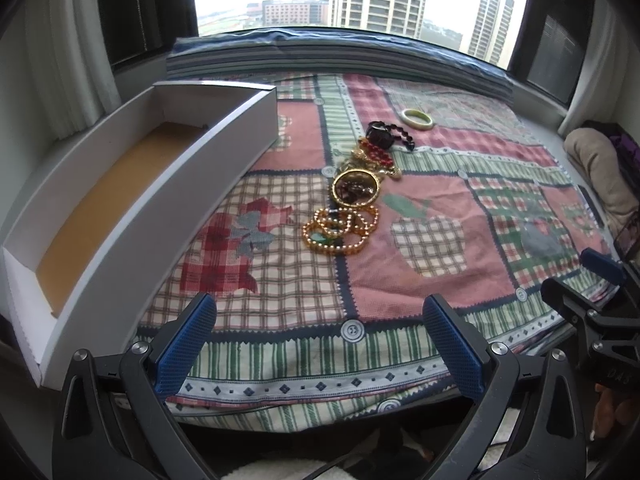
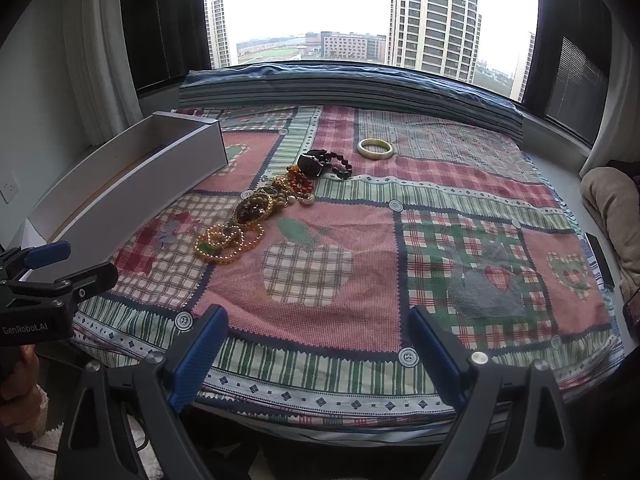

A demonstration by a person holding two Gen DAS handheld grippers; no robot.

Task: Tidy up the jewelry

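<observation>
Covering the whole work surface, a patchwork cloth (image 1: 440,280) in pink, green and plaid is lying flat beneath a wide window (image 2: 320,12) showing tower blocks. Along the cloth's left edge a long white box (image 1: 132,216) is sitting open, its brown floor bare. Stretching in a line down the middle of the cloth, the jewelry is resting well ahead of both sets of fingers and touching neither: farthest back a pale green bangle (image 2: 375,148) is lying alone, then a dark watch (image 2: 313,164) with a black bead bracelet (image 2: 342,168) beside it, then red beads (image 1: 376,154), then a gold bangle (image 1: 355,188) ringing some dark pieces, and nearest a tangle of amber bead bracelets (image 1: 340,230).

The left gripper (image 1: 320,340) is hovering at the cloth's near edge, its blue pads (image 1: 188,344) standing wide apart and holding nothing; the amber tangle is lying straight ahead between them. The right gripper (image 2: 316,356) is likewise spread wide and empty, with the jewelry sitting forward and off to its left.
</observation>
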